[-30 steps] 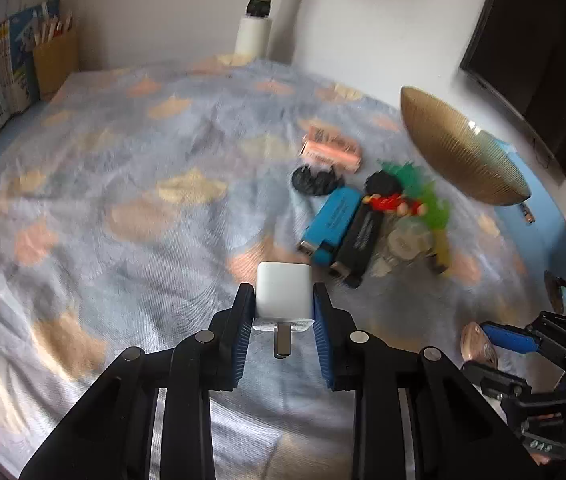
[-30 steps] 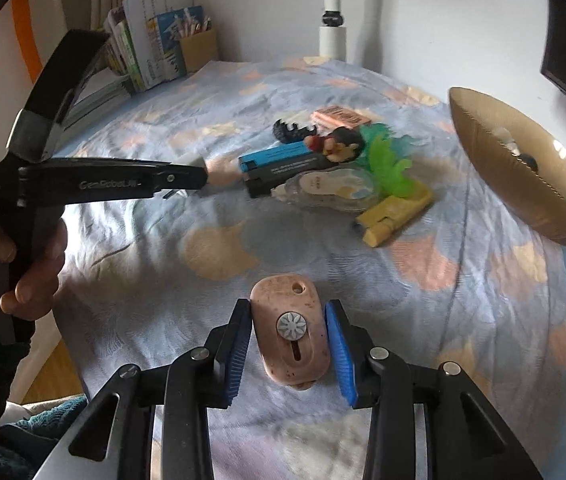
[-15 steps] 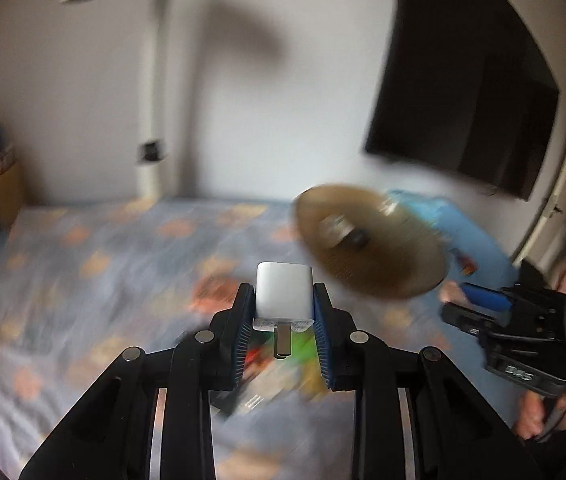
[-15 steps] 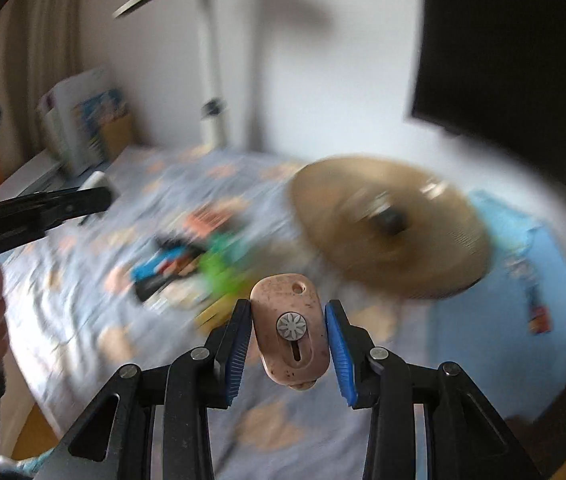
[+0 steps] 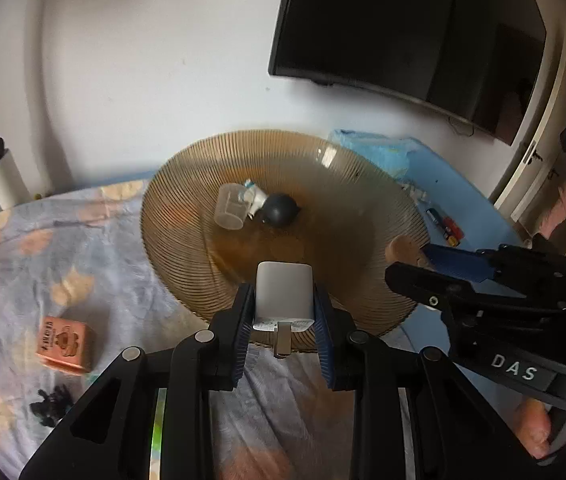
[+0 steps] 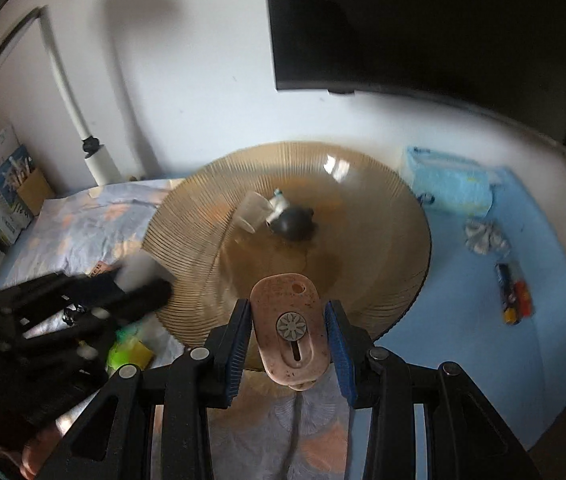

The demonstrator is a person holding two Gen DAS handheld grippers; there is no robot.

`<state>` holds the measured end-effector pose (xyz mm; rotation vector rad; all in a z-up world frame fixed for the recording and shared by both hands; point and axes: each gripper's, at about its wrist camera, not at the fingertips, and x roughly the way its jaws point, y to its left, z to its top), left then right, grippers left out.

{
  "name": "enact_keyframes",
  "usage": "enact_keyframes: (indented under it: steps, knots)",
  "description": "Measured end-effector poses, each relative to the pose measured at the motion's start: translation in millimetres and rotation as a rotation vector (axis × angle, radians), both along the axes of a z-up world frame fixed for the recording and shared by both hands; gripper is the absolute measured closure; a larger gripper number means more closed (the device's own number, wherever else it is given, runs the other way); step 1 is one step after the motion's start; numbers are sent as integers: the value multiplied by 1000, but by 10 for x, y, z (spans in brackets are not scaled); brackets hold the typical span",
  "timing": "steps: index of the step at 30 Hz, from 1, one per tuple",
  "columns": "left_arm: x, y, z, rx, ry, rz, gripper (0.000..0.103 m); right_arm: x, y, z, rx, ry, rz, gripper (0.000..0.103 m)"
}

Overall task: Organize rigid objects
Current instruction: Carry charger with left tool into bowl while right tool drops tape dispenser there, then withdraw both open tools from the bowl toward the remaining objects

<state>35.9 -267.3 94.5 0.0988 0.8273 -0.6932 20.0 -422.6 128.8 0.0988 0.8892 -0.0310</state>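
A white USB wall charger is clamped in the left hand-held gripper, near the amber ribbed glass bowl on the bed's floral sheet. A pink oval retractable tape measure is clamped in the right hand-held gripper over the bowl's near rim. A clear cup and a black ball lie inside the bowl.

Our left gripper clamps a white charger before the amber bowl, which holds a cup and dark ball; our right gripper is alongside.
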Motion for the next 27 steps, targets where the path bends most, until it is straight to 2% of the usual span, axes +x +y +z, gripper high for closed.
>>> enact_keyframes:
  steps: [1,3,4,5,6,7,11,13,15,18,19,20,22,24,27]
  knots:
    - [12,-6,-15,1,1,0,77,10,-6,-21,-2,7,-6,66]
    - [34,0,-9,-4,-1,0,62,28,-28,-48,2,14,-9,66]
    - [29,47,27,-13,-9,13,45,35,-39,-54,7,19,-12,64]
    - [15,98,71,-20,-20,32,33,42,-55,-55,12,25,-17,61]
    - [-16,172,131,-43,-38,46,33,53,-85,-43,20,29,-27,54]
    - [-58,318,240,-77,-58,64,33,22,-122,-3,26,21,-46,51]
    - [-223,903,628,-190,-102,132,33,-241,-161,320,31,-79,-65,50]
    - [-351,1238,807,-229,-136,180,33,-393,-85,507,19,-126,-50,46]
    - [-434,1479,909,-241,-160,227,33,-503,25,638,11,-154,-34,41]
    - [-657,1879,1006,-258,-201,298,33,-636,287,769,40,-180,43,41]
    - [-726,2008,1010,-261,-211,326,28,-677,412,784,40,-184,78,41]
    - [-785,2133,977,-257,-214,360,23,-697,520,779,32,-187,100,41]
    - [-858,2301,848,-234,-207,414,21,-756,731,680,13,-180,130,33]
    - [-867,2419,584,-172,-181,472,21,-781,946,451,20,-146,163,26]
    - [-807,2525,-3,-83,-115,524,21,-837,1199,-11,-7,-114,187,26]
